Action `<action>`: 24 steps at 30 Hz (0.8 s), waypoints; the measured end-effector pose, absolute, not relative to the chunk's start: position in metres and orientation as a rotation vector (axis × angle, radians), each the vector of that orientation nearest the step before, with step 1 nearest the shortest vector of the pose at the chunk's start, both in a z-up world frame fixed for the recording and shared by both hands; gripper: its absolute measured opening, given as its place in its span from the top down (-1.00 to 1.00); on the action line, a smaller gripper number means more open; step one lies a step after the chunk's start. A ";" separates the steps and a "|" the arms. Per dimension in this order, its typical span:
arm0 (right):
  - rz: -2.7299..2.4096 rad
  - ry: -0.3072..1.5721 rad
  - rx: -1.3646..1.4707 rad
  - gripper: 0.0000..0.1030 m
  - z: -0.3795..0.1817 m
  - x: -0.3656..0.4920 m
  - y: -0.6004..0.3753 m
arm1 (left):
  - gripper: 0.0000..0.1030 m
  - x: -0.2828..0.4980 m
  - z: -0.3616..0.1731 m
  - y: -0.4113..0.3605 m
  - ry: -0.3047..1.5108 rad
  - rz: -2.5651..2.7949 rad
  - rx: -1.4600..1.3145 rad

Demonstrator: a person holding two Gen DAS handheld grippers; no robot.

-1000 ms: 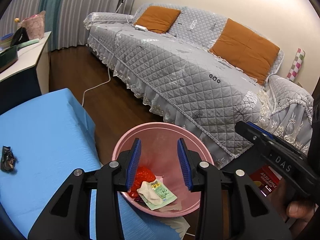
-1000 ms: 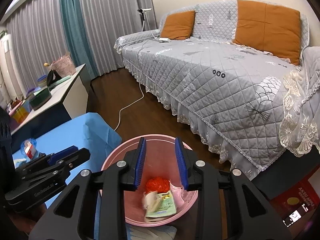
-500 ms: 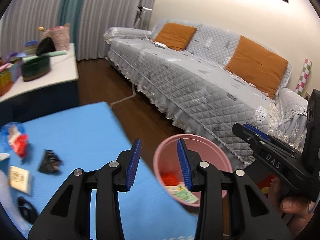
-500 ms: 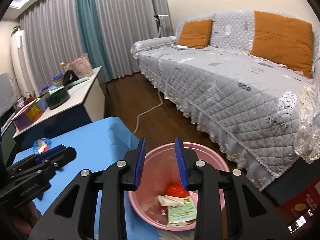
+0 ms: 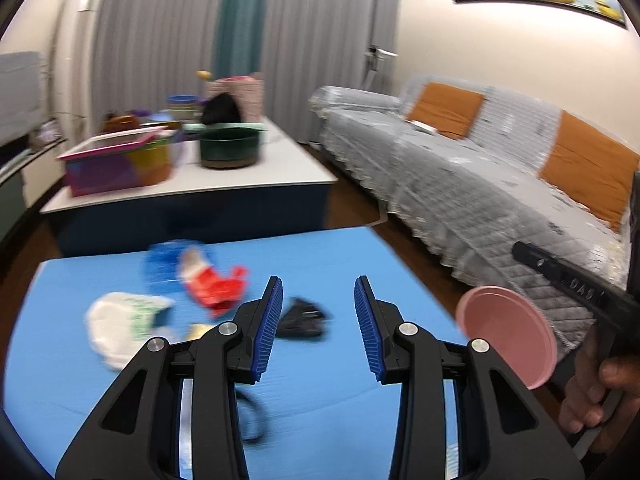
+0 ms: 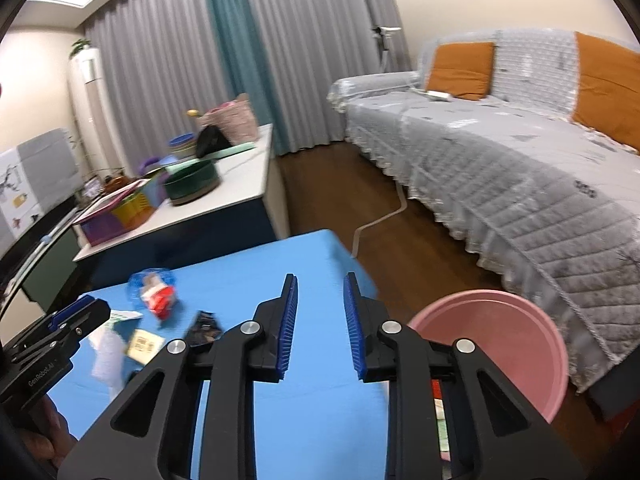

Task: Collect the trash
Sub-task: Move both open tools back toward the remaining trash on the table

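Note:
Trash lies scattered on the blue table point(image 5: 328, 264): a black wrapper point(image 5: 302, 318), a red packet point(image 5: 212, 286), a blue crumpled bag point(image 5: 166, 264), a white wrapper point(image 5: 120, 320). My left gripper point(image 5: 318, 324) hovers over the table, open and empty, with the black wrapper just beyond its tips. The pink bin point(image 6: 492, 354) stands beside the table's right edge with scraps inside. My right gripper point(image 6: 319, 322) hangs above the table edge left of the bin; its jaws are closing with nothing between them. The black wrapper point(image 6: 206, 328) and red packet point(image 6: 160, 300) lie to its left.
A white side table point(image 5: 224, 176) beyond holds a green pot point(image 5: 230, 148), coloured boxes and a pink basket. A grey quilted sofa point(image 6: 500, 160) with orange cushions fills the right. A white cable point(image 6: 380, 220) runs across the wood floor. A hand point(image 5: 592, 392) holds the right tool.
Both grippers swung left from above the pink bin to over the blue table. The bin slid to the right of both views and the scattered trash came into sight. The right jaws narrowed slightly.

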State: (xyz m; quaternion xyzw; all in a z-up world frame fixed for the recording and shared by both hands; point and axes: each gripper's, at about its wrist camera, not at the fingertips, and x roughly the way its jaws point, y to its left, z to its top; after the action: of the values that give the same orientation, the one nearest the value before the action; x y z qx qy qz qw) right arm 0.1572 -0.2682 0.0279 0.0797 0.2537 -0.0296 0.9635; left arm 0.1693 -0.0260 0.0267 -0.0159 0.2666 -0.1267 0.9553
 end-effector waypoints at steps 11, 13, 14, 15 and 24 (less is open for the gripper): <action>0.082 0.589 0.171 0.67 -0.001 0.199 -0.192 | 0.21 0.177 -0.004 0.057 0.674 -0.081 -0.119; 0.097 0.615 0.172 0.67 -0.010 0.207 -0.183 | 0.01 0.181 -0.010 0.060 0.708 -0.078 -0.125; 0.103 0.629 0.169 0.67 -0.016 0.211 -0.178 | -0.07 0.185 -0.016 0.060 0.736 -0.085 -0.122; 0.106 0.643 0.165 0.65 -0.020 0.214 -0.175 | -0.07 0.185 -0.020 0.059 0.750 -0.086 -0.117; 0.132 0.734 0.142 0.65 -0.060 0.246 -0.152 | -0.07 0.194 -0.047 0.053 0.797 -0.051 -0.028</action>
State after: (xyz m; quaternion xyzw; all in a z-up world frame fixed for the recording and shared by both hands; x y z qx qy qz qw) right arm 0.2455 -0.1521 -0.0597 0.0693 0.3583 0.0645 0.9288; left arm 0.1943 0.0531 -0.0466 -0.0134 0.3880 -0.0247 0.9212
